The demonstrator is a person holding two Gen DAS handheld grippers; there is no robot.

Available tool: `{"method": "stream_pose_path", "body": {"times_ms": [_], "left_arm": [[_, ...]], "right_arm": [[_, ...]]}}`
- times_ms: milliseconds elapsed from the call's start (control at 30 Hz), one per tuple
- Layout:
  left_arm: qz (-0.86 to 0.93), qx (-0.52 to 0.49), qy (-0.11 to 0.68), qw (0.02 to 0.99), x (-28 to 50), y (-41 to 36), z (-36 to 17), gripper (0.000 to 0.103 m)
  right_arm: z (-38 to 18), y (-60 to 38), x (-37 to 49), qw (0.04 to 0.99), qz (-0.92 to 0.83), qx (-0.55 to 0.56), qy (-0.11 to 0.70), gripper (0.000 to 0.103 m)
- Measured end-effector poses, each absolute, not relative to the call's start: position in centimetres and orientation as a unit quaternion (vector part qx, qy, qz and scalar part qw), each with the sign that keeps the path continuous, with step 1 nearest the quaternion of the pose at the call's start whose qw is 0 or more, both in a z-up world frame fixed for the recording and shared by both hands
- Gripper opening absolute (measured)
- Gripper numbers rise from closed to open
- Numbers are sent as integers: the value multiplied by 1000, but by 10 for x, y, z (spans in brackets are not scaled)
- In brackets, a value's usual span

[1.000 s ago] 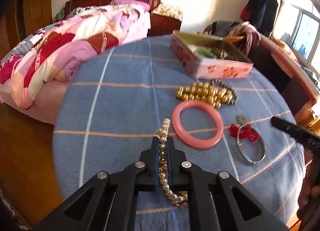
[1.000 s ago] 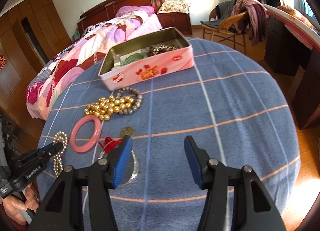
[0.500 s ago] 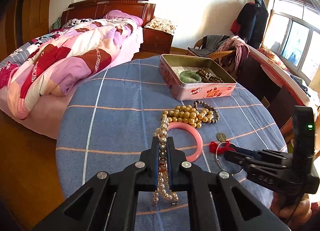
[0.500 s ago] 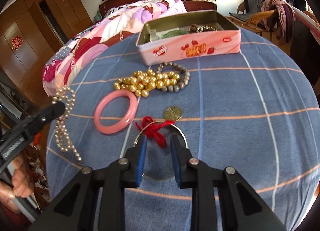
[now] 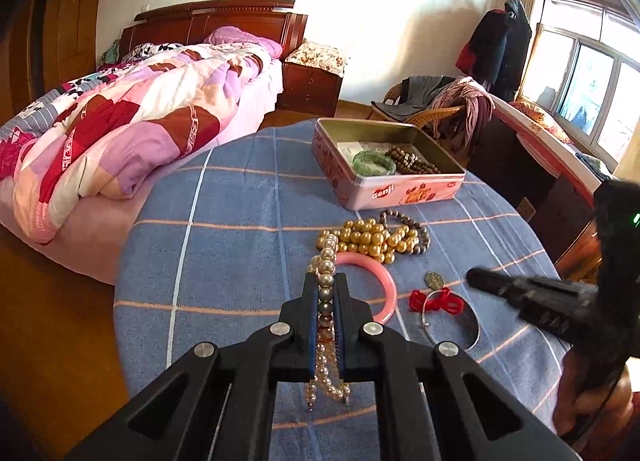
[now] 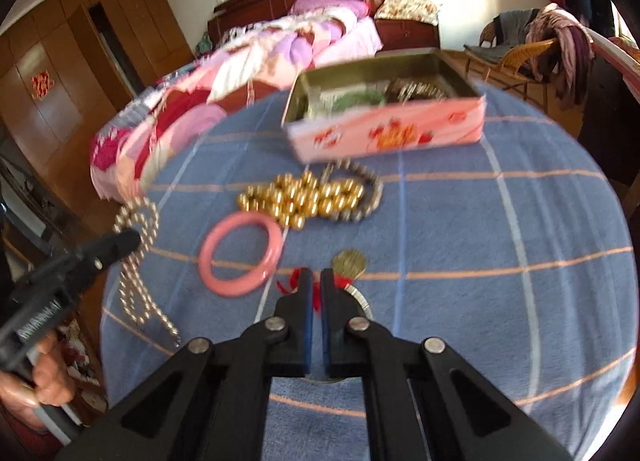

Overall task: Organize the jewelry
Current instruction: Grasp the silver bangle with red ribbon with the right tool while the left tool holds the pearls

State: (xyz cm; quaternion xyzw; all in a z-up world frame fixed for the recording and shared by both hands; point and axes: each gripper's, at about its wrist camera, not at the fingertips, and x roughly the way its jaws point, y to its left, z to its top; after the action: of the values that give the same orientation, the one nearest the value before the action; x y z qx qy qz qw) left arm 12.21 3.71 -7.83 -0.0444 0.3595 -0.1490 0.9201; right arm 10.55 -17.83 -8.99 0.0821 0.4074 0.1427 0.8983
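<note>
My left gripper (image 5: 325, 281) is shut on a pearl necklace (image 5: 326, 261) and holds it above the blue checked tablecloth; the strands hang below it in the right wrist view (image 6: 138, 261). My right gripper (image 6: 315, 275) is shut on the silver bangle with the red string (image 6: 296, 281), which also shows in the left wrist view (image 5: 438, 303). A pink bangle (image 6: 240, 259), gold beads (image 6: 300, 199) and a grey bead bracelet (image 6: 370, 191) lie on the cloth. The pink tin (image 6: 384, 135) stands open behind them with a green bangle (image 5: 374, 162) inside.
A brass medal (image 6: 351, 261) lies by the red string. The round table's edge (image 5: 120, 301) drops off to the wooden floor at left. A bed (image 5: 140, 113) stands behind the table, and a wicker chair with clothes (image 5: 440, 101) at the back right.
My right gripper has closed on the red-string bangle and moved forward. My left gripper has lifted the pearl necklace higher and nearer the tin.
</note>
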Motion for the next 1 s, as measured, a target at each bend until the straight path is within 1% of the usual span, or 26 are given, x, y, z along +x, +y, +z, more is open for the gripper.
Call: {"method": "stream_pose_path", "body": {"times_ms": [133,233,400,500,567,600,633,667,700,733,933,967,1000], "left_arm": [[-151,-47,347,924,123,36,-69,5],[-150,-46,341,927,123,36,-64,5],[-150,-47,340,927,122,36,-64,5],[-150,-47,342,927,121,37,-65,5],[-149,-47,341,927,121,38,-65,5],[-149,-47,340,927,120,39,-65,5],[-149,-48,340,927,120,40,-64,5],[-148,-49,339,928,120,40,-64,5],[-148,-50,339,928,121,41,-64,5],[-148,-51,339,928,121,41,-64,5],[-150,-54,341,927,122,42,-65,5],[-150,-54,341,926,121,42,-65,5],[-151,-54,341,926,121,42,-65,5]], "right_arm": [[-65,-191,103,911,130,90,381,6],[-57,-196,104,913,133,93,375,7],[-85,-179,102,891,166,85,414,12],[-111,-170,103,872,175,88,449,22],[-123,-167,104,866,167,81,464,23],[-128,-166,105,864,161,79,471,26],[-130,-166,105,863,159,81,473,32],[-130,-167,105,864,159,86,469,33],[-130,-168,106,867,153,85,467,39],[-129,-168,106,869,147,83,464,40],[-129,-165,113,875,142,80,456,39],[-129,-163,115,877,142,74,453,37],[-130,-160,117,878,141,67,452,28]]}}
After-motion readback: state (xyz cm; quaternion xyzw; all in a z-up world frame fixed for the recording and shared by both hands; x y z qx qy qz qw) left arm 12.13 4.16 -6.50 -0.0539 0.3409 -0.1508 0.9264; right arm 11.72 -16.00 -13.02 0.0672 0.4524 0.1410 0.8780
